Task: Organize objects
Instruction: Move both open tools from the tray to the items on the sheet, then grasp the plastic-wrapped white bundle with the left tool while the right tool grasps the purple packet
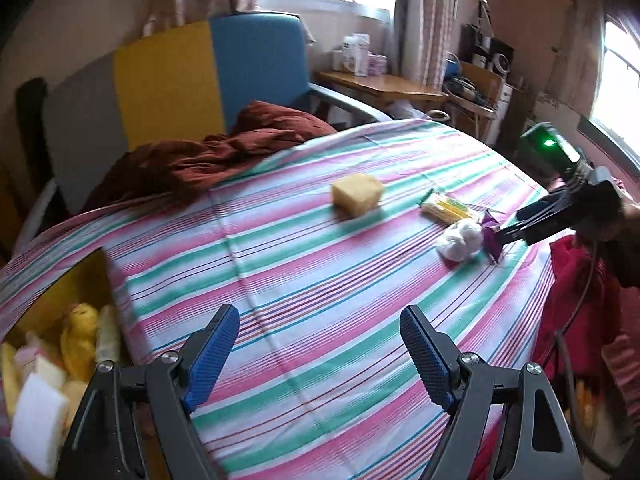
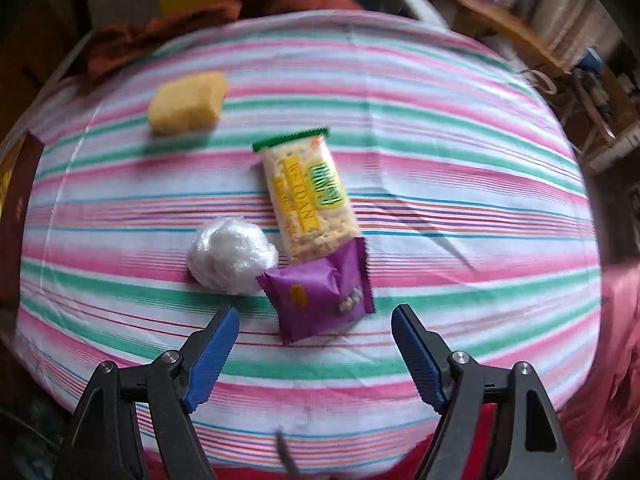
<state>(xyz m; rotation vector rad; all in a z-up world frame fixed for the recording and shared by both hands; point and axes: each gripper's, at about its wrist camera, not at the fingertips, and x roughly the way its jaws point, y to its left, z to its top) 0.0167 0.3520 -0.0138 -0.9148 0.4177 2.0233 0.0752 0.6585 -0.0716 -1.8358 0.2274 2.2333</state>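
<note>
On the striped bedsheet (image 1: 280, 248) lie a yellow sponge (image 1: 357, 193), a yellow-and-green snack bar (image 1: 448, 207), a crumpled white plastic bag (image 1: 460, 240) and a purple snack packet (image 1: 491, 236). My left gripper (image 1: 320, 316) hangs open over bare sheet, well short of them. My right gripper (image 1: 509, 225) reaches in from the right at the purple packet. In the right wrist view the right gripper (image 2: 316, 312) is open, pointing steeply down. The purple packet (image 2: 320, 300) lies just beyond its tips, untouched. Beyond it lie the bar (image 2: 310, 196), the bag (image 2: 232, 256) and the sponge (image 2: 186, 102).
A cardboard box (image 1: 60, 308) holding several sponges and a yellow soft toy stands at the sheet's near left. A rust-red blanket (image 1: 208, 160) is bunched at the far edge before yellow and blue panels. Red cloth (image 1: 576, 280) hangs at the right edge. A wooden desk (image 1: 384, 84) stands behind.
</note>
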